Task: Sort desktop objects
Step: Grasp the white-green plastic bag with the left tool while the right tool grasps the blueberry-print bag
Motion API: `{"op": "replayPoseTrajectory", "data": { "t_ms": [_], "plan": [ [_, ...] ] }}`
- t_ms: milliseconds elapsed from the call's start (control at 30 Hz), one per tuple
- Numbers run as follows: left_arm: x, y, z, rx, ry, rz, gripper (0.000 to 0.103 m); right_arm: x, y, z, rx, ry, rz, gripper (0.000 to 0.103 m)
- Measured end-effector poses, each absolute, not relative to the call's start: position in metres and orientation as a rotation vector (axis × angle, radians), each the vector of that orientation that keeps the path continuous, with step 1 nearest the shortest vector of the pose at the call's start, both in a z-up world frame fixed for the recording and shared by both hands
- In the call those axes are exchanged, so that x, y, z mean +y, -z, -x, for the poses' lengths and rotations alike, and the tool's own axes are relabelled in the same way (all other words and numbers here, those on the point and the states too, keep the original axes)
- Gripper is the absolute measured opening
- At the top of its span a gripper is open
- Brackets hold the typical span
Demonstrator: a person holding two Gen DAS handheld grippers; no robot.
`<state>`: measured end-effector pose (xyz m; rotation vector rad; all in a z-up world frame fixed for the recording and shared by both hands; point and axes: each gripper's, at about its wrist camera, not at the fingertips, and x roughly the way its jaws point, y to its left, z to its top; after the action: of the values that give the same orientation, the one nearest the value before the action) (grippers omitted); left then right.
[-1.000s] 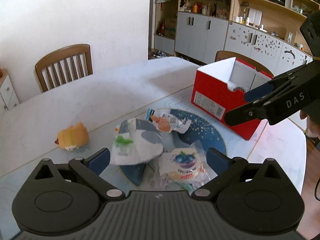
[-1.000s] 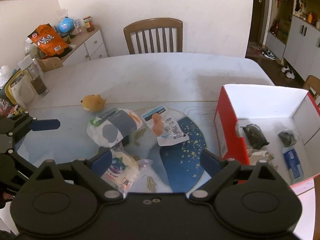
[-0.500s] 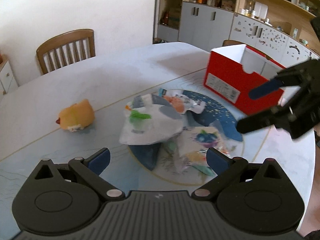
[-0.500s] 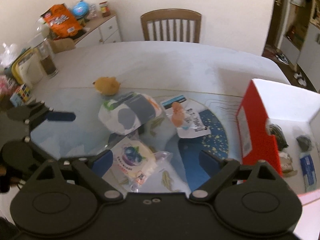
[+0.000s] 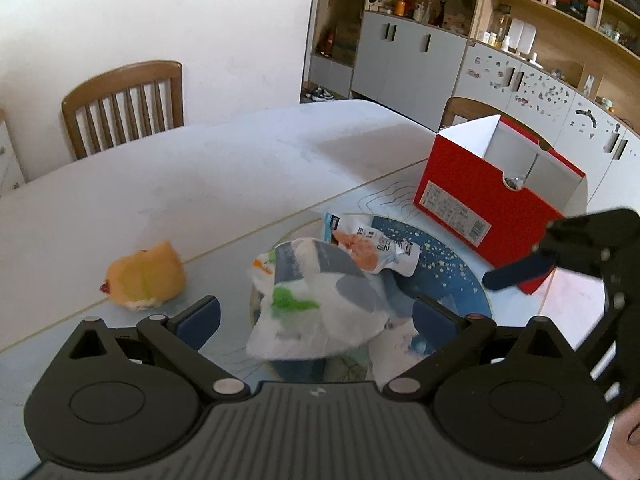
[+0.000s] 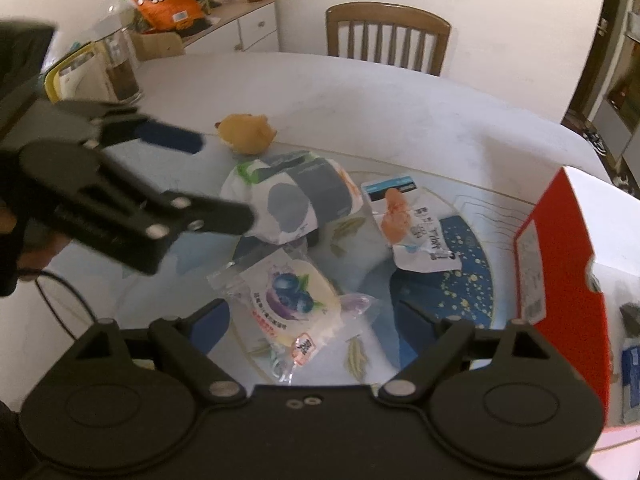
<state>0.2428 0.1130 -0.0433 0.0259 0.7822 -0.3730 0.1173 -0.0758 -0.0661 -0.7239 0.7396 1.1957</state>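
Right wrist view: right gripper (image 6: pixel 314 330) closing, astride blueberry packet (image 6: pixel 294 300), untouched; left gripper (image 6: pixel 224 180) spread.

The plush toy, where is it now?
In the left wrist view the plush toy lies on the table, left of the white bag.

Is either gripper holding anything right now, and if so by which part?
Nothing is held. The left gripper is open over the white bag; the right gripper's jaws are closing around the blueberry packet, not yet pressing it.
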Motion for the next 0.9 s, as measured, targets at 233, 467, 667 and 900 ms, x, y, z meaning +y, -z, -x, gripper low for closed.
{"op": "replayPoseTrajectory", "data": {
  "t_ms": [233, 467, 667, 900],
  "plan": [
    [0.103, 0.058, -0.271, 0.846, 0.379, 0.014, 0.103, -0.061, 0.076, -0.113, 0.706, -1.232, 0.783, 0.084],
    [0.099, 0.078, -0.292, 0.933, 0.381, 0.059, 0.103, -0.050, 0.093, -0.110, 0.694, -1.268, 0.827, 0.083],
    [0.099, 0.088, -0.299, 0.951, 0.371, 0.082, 0.103, -0.043, 0.103, -0.109, 0.660, -1.278, 0.858, 0.082],
    [0.101, 0.093, -0.302, 0.962, 0.363, 0.090, 0.100, -0.033, 0.118, -0.109, 0.645, -1.281, 0.919, 0.077]
  ]
}}
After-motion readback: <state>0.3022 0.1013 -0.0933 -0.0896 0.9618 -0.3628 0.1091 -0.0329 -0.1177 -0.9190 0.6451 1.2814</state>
